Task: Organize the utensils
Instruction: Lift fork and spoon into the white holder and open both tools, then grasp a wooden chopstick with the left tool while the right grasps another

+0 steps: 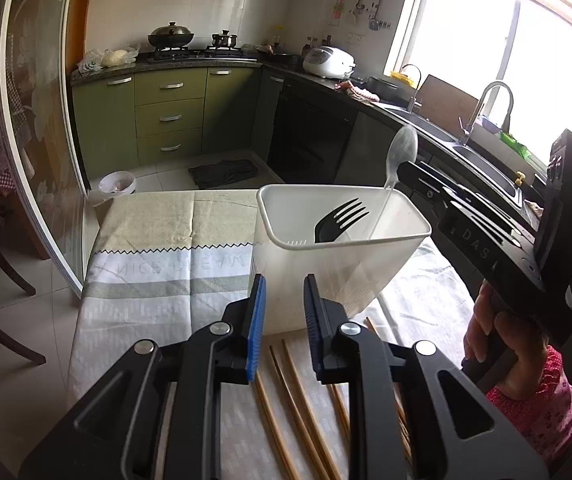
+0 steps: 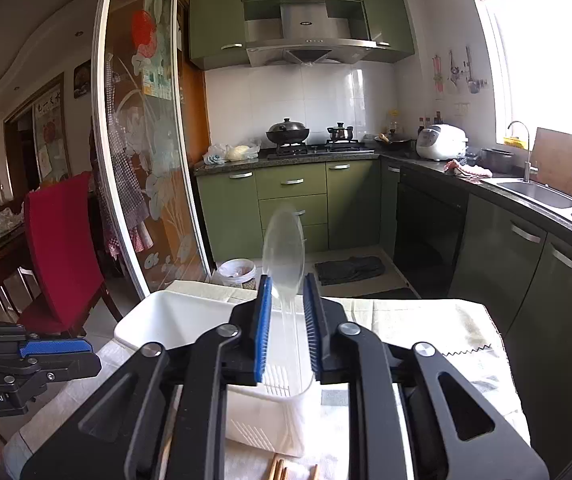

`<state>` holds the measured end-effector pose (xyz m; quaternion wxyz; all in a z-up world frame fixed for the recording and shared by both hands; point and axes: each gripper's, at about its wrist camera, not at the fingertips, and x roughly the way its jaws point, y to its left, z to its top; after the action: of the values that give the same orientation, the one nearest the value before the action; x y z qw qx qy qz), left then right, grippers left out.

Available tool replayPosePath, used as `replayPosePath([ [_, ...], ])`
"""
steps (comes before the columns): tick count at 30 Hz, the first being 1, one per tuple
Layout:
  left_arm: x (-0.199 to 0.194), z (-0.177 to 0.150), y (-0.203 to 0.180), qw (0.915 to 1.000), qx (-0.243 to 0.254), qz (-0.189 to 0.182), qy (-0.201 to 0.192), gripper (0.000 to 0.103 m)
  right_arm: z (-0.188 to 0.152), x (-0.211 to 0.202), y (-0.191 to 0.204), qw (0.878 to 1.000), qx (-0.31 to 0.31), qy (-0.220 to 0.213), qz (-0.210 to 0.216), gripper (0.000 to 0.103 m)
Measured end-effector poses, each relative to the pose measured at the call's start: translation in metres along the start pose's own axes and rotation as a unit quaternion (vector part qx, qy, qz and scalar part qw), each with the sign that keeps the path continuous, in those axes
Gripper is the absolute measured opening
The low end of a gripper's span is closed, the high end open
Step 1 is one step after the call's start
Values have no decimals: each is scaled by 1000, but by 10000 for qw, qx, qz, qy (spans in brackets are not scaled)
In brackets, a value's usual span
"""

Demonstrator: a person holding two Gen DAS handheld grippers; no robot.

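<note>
A white translucent utensil holder [image 1: 326,280] stands on the cloth-covered table, with a black fork [image 1: 342,220] leaning inside it. A clear plastic spoon [image 1: 402,148] stands bowl-up at the holder's far right corner, its handle reaching down inside. My right gripper [image 1: 414,176] is at that corner. In the right wrist view the spoon [image 2: 283,248] sits between the right gripper's [image 2: 288,284] blue pads, which stand apart from its thin handle. My left gripper [image 1: 284,284] is open and empty just in front of the holder [image 2: 157,320], above several wooden chopsticks [image 1: 286,400] lying on the cloth.
The table [image 1: 165,280] carries a striped cloth and ends at the left near a glass sliding door [image 1: 45,160]. A red chair [image 2: 61,248] stands left, and a counter with a sink [image 1: 486,160] runs along the right. A hand [image 1: 498,336] holds the right gripper.
</note>
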<state>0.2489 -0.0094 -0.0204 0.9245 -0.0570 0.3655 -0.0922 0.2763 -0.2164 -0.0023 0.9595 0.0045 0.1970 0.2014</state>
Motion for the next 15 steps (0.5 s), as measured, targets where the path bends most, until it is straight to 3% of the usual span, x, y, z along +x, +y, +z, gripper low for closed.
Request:
replayPosePath([
  [3,3,-7,1,9997,31,81,209,23,-7,-8,-1,9999,-21,98,-9,34],
  [9,16,-30,6,9953,-28,268,930,27,-18,-58,-15,9998,177,-3,-61,35],
  [11,27,-43,9,9909,-72,331,1303,32,-25,-77,-26,9995,283,60,-153,39],
  [15,55,-70,18,9762,-331,325,2118,32,-48,-106,-53,9974,533,417,-237,39],
])
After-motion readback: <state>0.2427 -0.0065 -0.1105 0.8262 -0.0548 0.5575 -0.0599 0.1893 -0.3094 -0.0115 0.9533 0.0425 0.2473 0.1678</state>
